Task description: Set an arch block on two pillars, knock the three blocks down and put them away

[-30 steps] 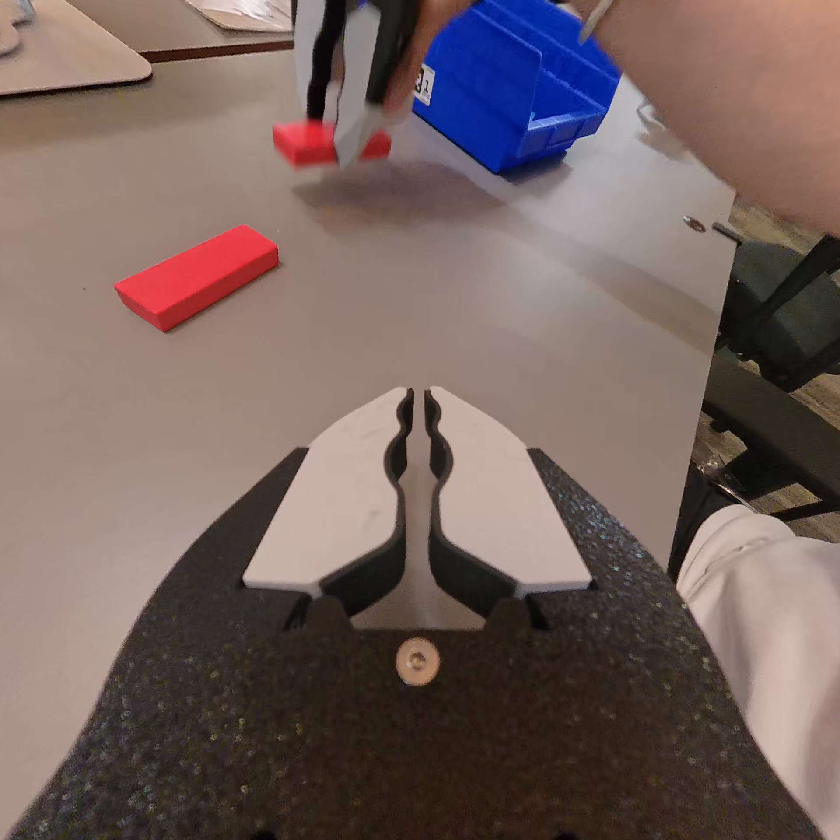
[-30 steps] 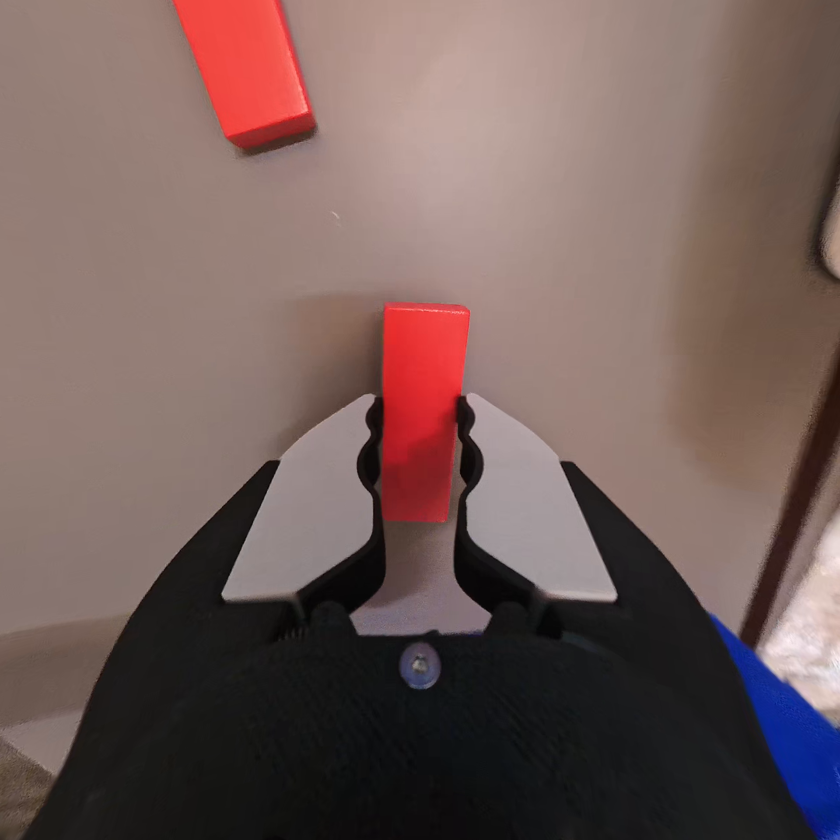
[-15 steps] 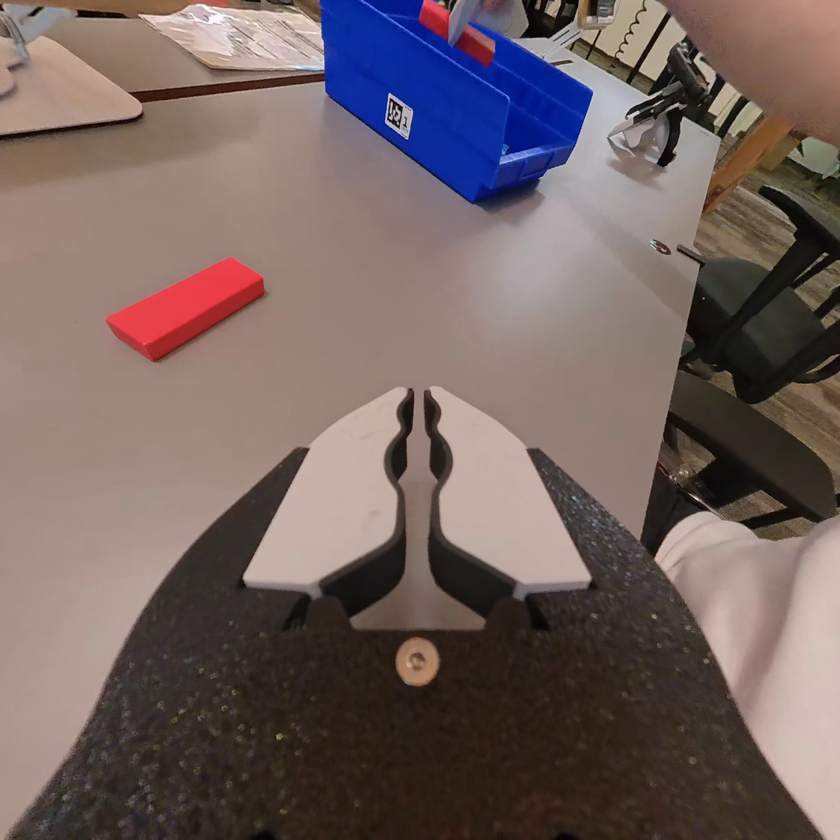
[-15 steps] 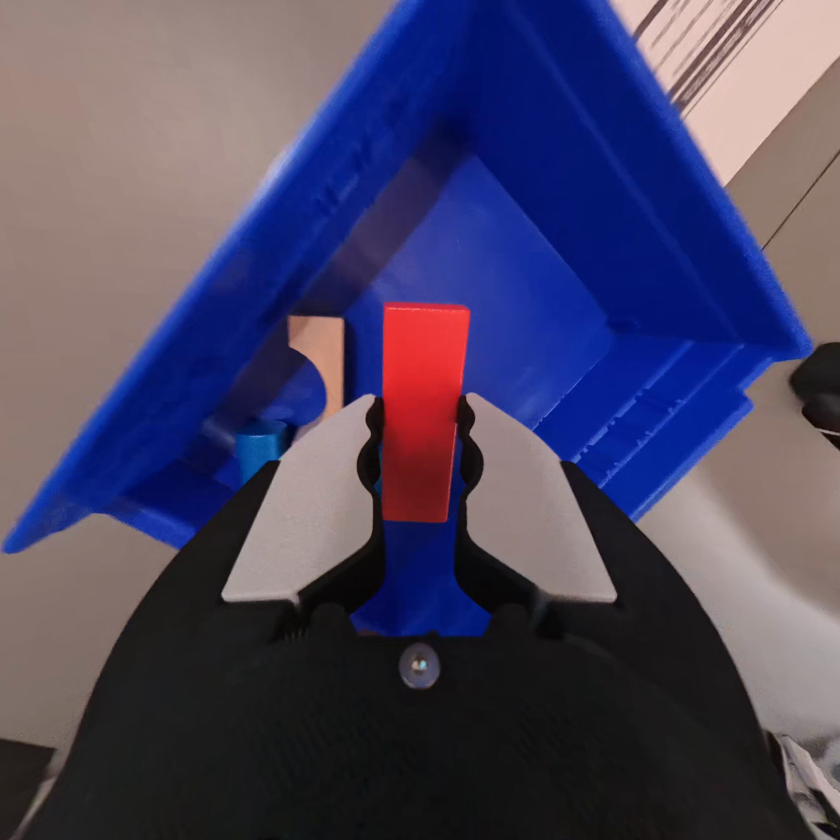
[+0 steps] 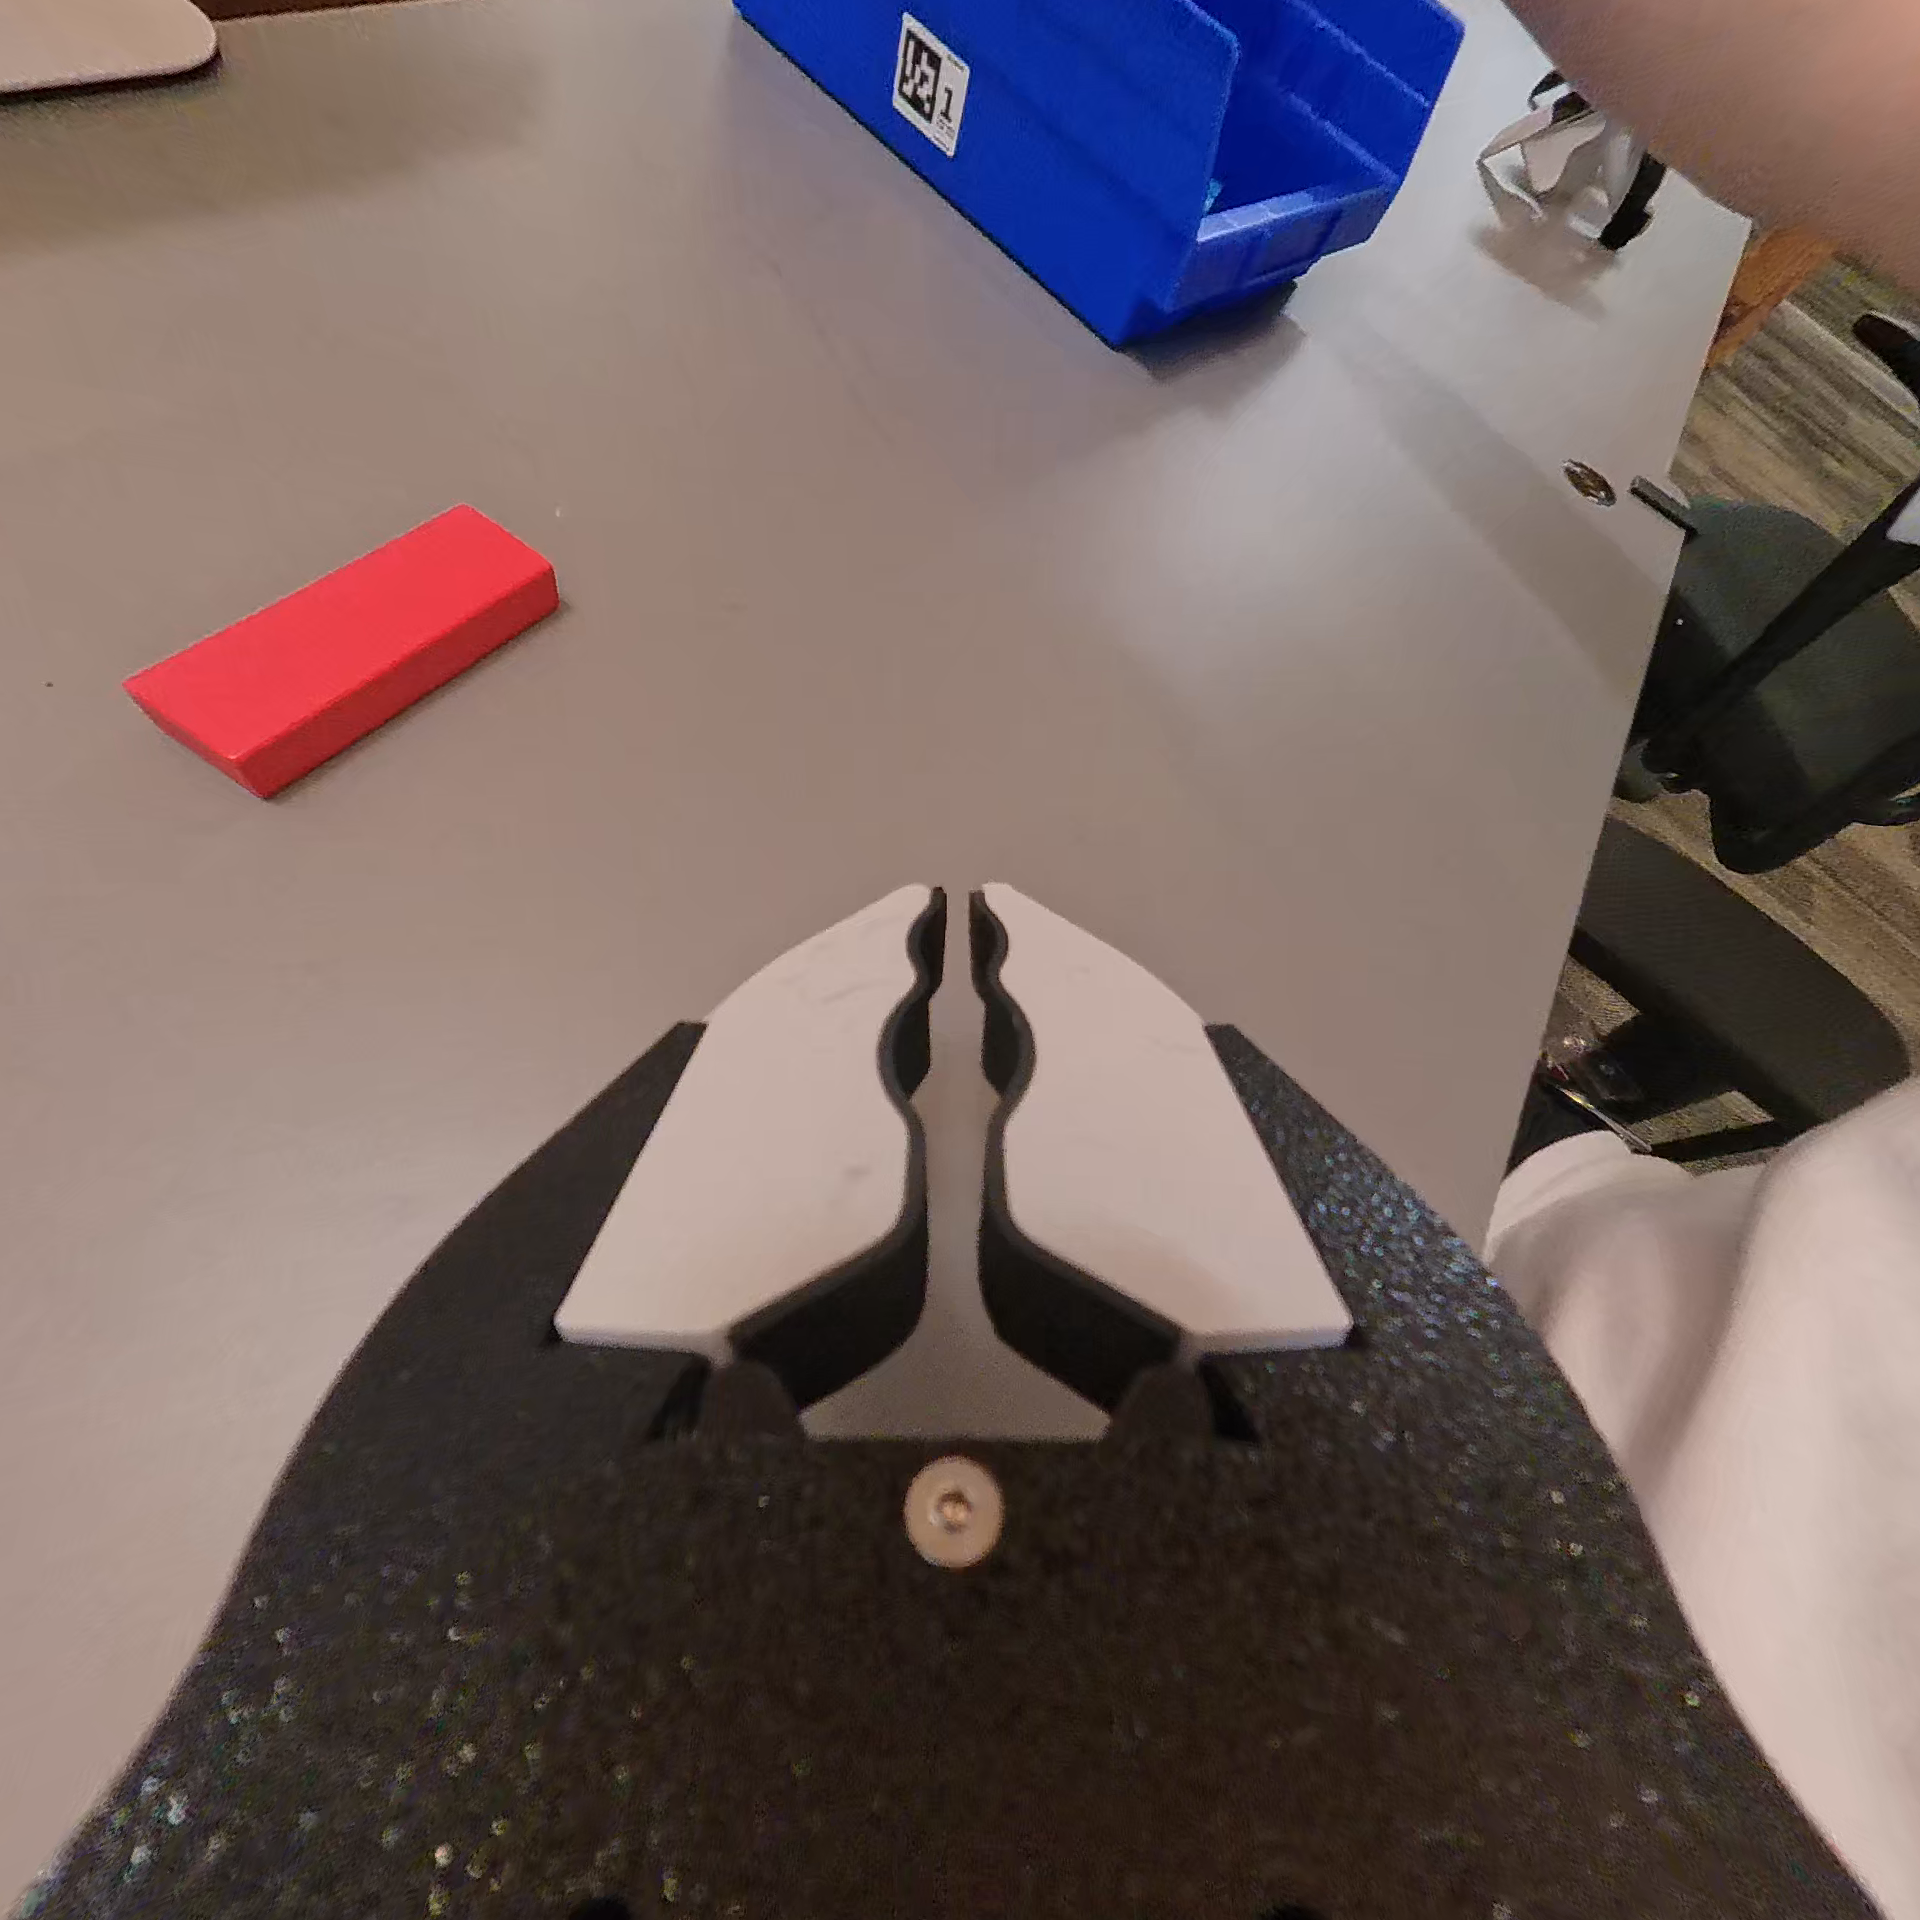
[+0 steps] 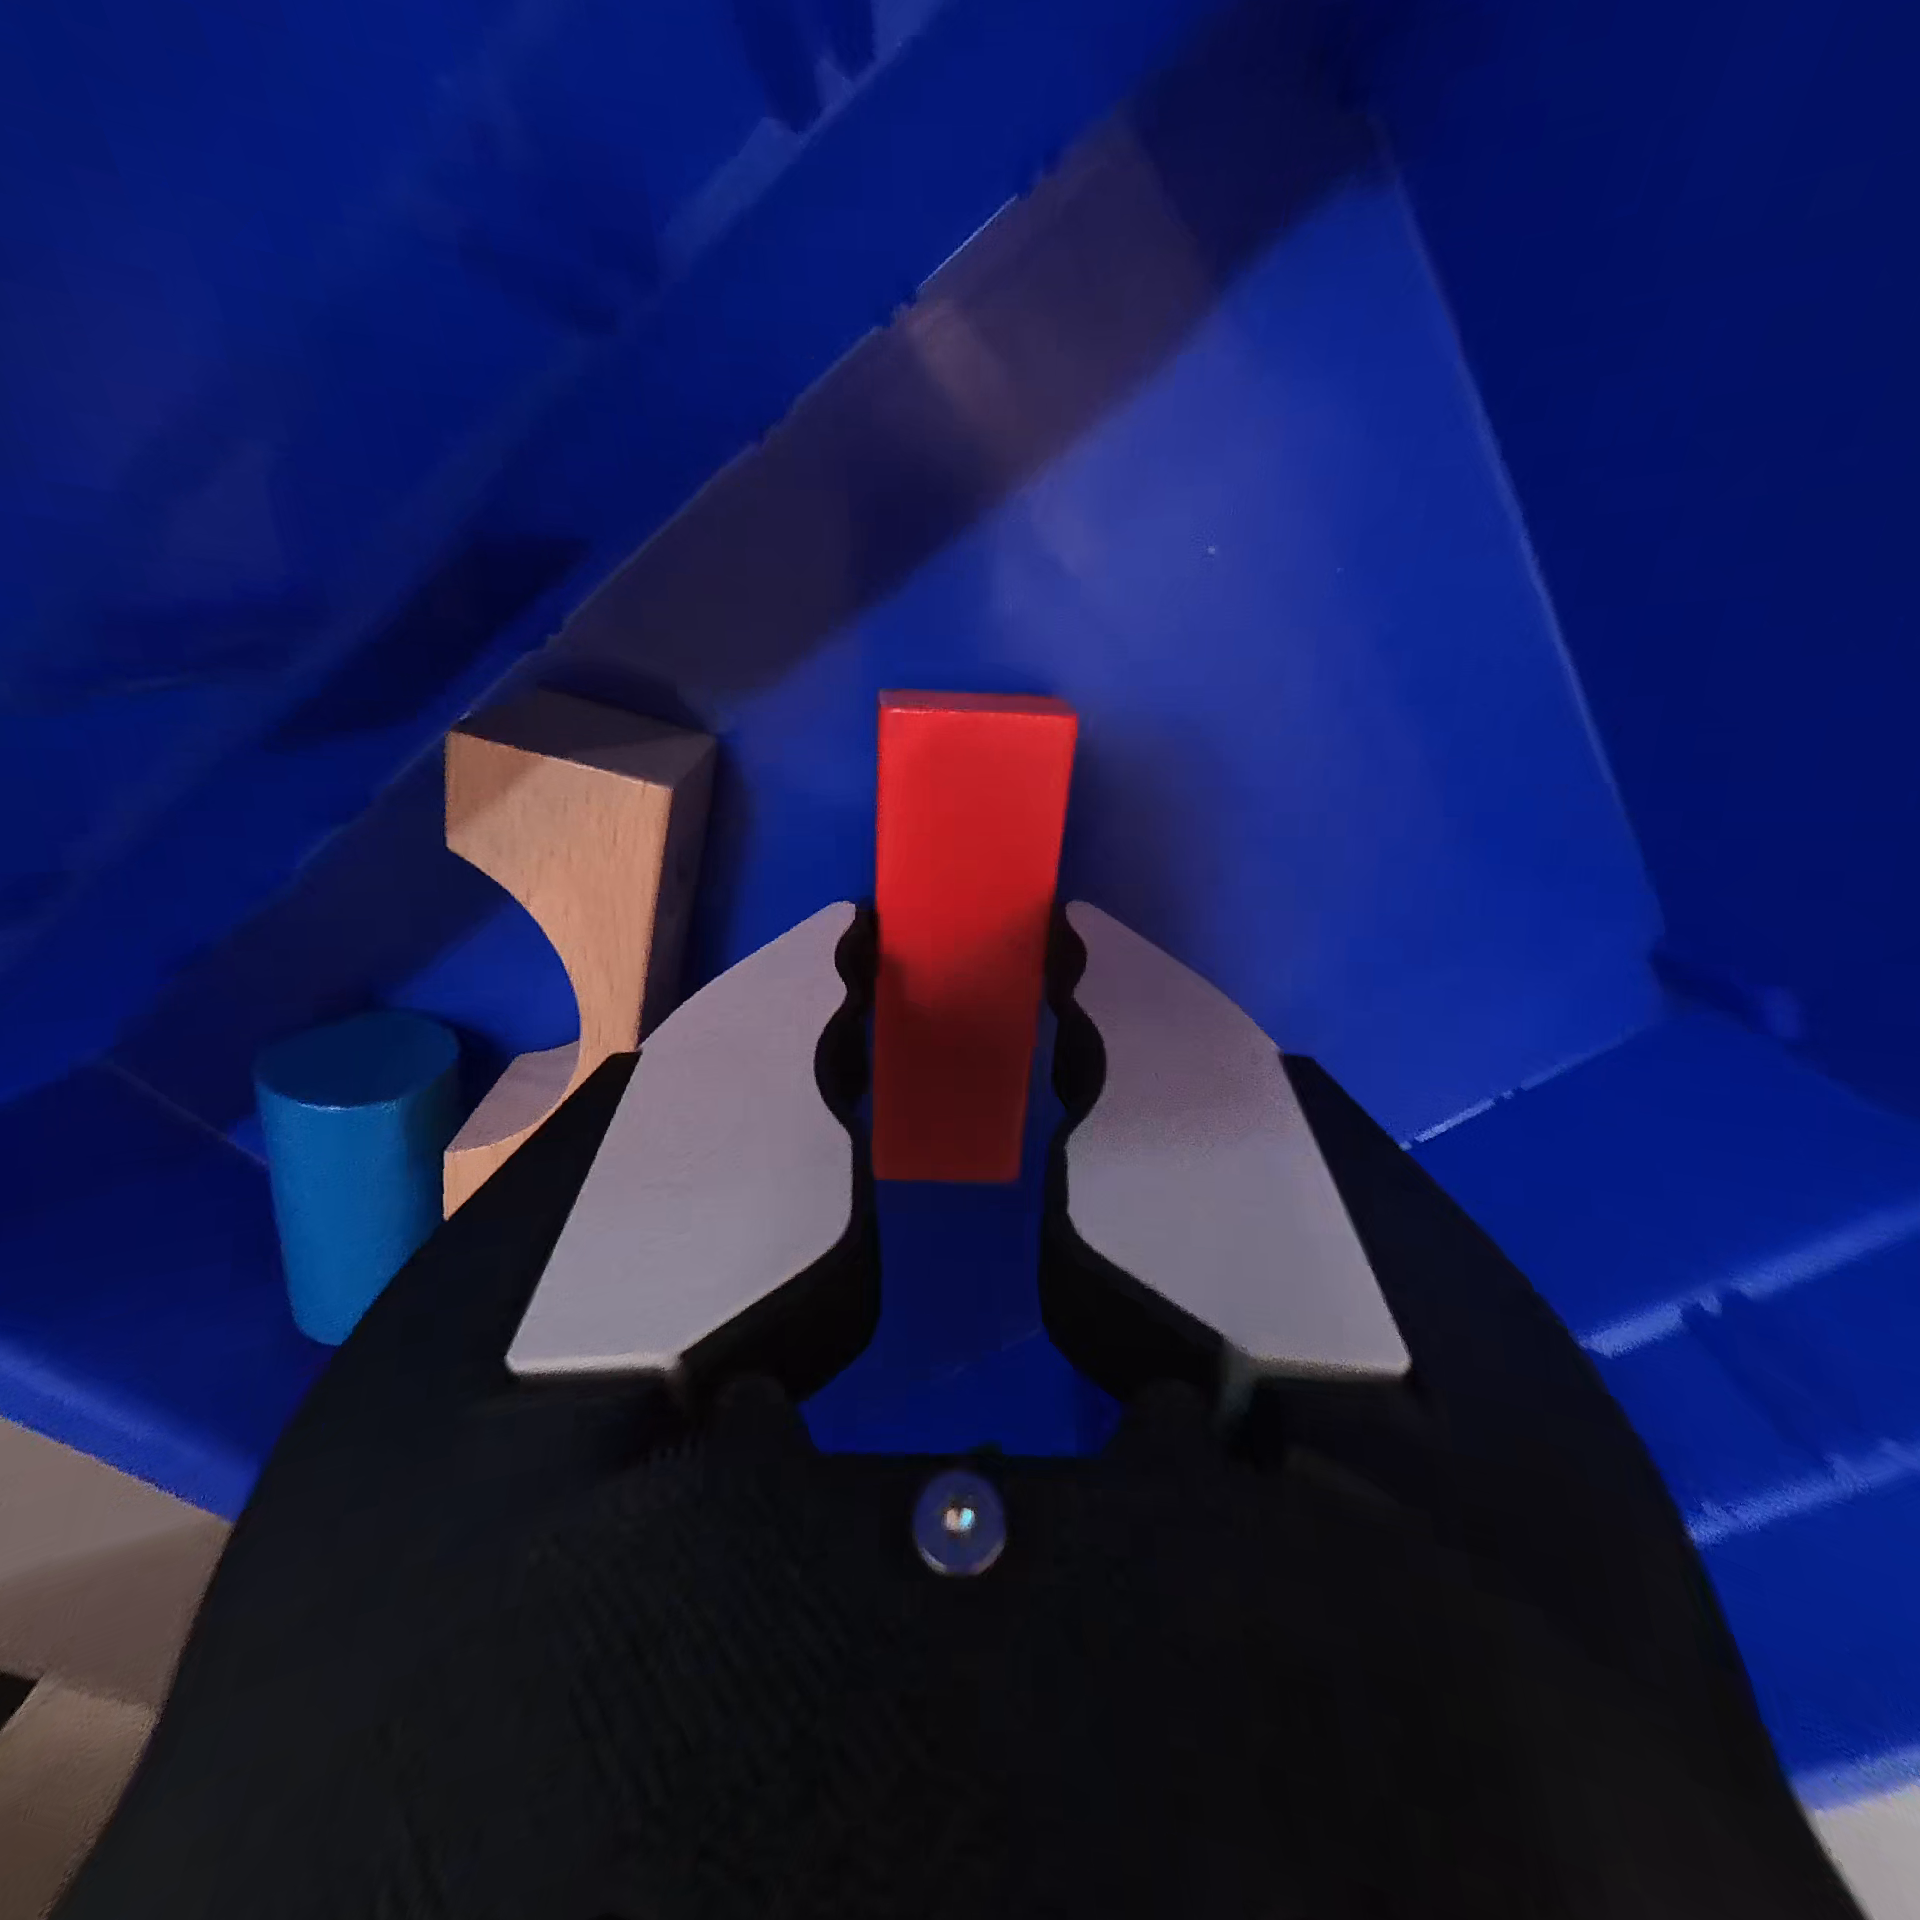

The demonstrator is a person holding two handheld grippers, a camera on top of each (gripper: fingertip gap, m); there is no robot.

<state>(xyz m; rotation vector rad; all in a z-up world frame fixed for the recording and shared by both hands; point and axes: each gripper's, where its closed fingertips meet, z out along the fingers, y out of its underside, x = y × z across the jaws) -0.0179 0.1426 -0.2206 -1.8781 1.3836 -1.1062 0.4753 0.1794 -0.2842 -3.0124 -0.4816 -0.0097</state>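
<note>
My right gripper (image 6: 961, 914) is shut on a flat red block (image 6: 971, 831) and holds it low inside a blue bin (image 6: 1351, 675). A natural wood arch block (image 6: 582, 883) and a blue cylinder (image 6: 348, 1164) lie in the bin to the left of the red block. My left gripper (image 5: 954, 896) is shut and empty, hovering over the grey table (image 5: 883, 520). A second flat red block (image 5: 343, 649) lies on the table to its far left. The blue bin (image 5: 1081, 135) stands at the table's far side in the left wrist view.
A person's forearm (image 5: 1745, 94) crosses the top right of the left wrist view, and a pale sleeve (image 5: 1714, 1403) sits at the right. Another gripper tool (image 5: 1558, 166) lies near the table's right corner. Office chairs (image 5: 1787, 665) stand beyond the table's right edge. The gap from one gripper's tips to the other's is roughly 50 centimetres. It is some 10 centimetres from my right tips to the blue cylinder (image 6: 348, 1164).
My right gripper carried its red block from above the table to over the bin, then down inside it. My left gripper stayed shut and edged forward slightly.
</note>
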